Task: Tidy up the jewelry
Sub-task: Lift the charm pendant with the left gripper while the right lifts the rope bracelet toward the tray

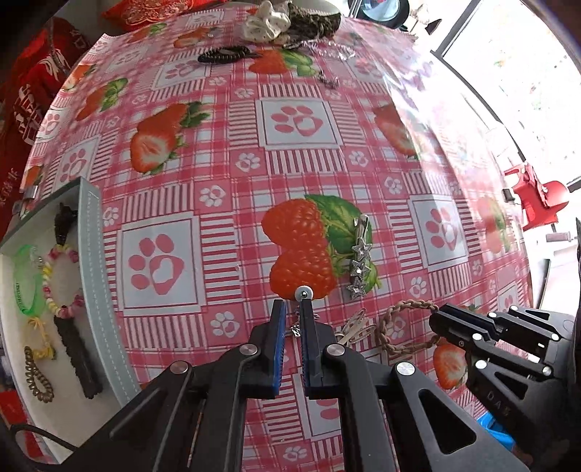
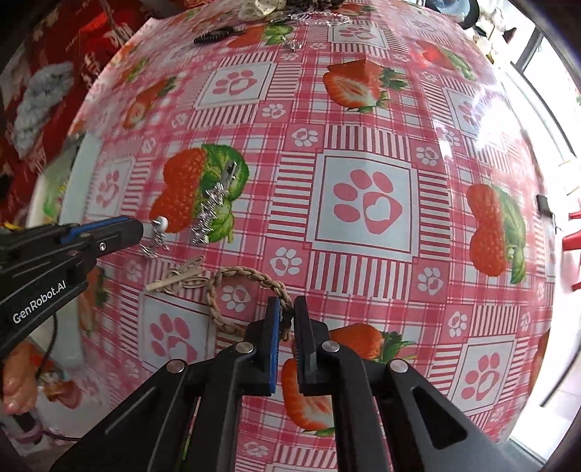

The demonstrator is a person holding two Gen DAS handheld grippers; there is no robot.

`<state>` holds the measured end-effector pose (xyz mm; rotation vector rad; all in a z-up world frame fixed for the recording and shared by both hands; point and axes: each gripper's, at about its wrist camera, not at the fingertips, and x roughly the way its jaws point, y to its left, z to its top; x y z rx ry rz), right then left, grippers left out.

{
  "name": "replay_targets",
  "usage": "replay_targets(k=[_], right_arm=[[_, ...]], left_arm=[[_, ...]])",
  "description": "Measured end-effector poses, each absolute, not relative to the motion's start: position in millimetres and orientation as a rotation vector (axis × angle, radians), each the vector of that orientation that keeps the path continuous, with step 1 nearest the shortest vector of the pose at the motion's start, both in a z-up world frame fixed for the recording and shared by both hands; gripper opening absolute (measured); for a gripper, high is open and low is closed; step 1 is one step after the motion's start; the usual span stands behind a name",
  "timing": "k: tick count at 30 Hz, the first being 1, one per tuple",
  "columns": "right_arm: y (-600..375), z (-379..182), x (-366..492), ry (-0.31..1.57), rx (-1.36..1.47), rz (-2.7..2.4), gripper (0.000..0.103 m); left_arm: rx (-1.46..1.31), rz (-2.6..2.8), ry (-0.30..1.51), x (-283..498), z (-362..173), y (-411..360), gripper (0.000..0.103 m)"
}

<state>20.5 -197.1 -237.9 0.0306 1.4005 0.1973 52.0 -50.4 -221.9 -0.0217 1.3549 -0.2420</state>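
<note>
My left gripper (image 1: 293, 303) is shut on a small silver earring with a bead (image 1: 303, 293) and a dangling chain; it also shows in the right wrist view (image 2: 159, 222). My right gripper (image 2: 287, 308) is shut on a tan braided bracelet (image 2: 250, 276), which lies on the table and also shows in the left wrist view (image 1: 399, 326). A silver star hair clip (image 1: 361, 257) lies on the strawberry print. A beige bow clip (image 2: 181, 277) lies next to the bracelet. The grey jewelry tray (image 1: 90, 254) at left holds bracelets, hair ties and dark clips.
At the table's far edge lie a black coil hair tie (image 1: 225, 55), a white scrunchie (image 1: 265, 21), a silver chain (image 1: 326, 81) and a dark fuzzy item (image 1: 312, 21). A red plastic stool (image 1: 537, 196) stands beyond the right edge. The table (image 1: 297, 159) has a pink checked cloth.
</note>
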Motion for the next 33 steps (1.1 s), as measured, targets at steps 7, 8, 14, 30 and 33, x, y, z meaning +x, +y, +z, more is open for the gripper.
replay_targets(k=[7,8,14,30,33], right_arm=[[-199.2,-222.1,32.1,1.388,0.083,0.207,0.008],[-201.2,-222.8,27.8,1.388,0.082,0.207,0.008],[-209.2,-222.9,21.4,1.396,0.08,0.201,0.008],[-223.3,-217.6,17.0,1.387,0.12,0.177,0.008],[-225.7,-217.7,16.6,1.391,0.123,0.174,0.008]], left_arm=[[-0.019,-0.232,1.342,45.9,-208.7,-34.2,0.014],[-0.006,-0.225,1.341,49.4,-213.5,-32.7,0.014],[0.017,-0.193,1.338,50.2,-219.0,-38.3,0.015],[0.058,-0.155,1.352,63.7,-236.2,-43.3,0.102],[0.096,-0.169,1.373,65.5,-245.5,-49.9,0.088]])
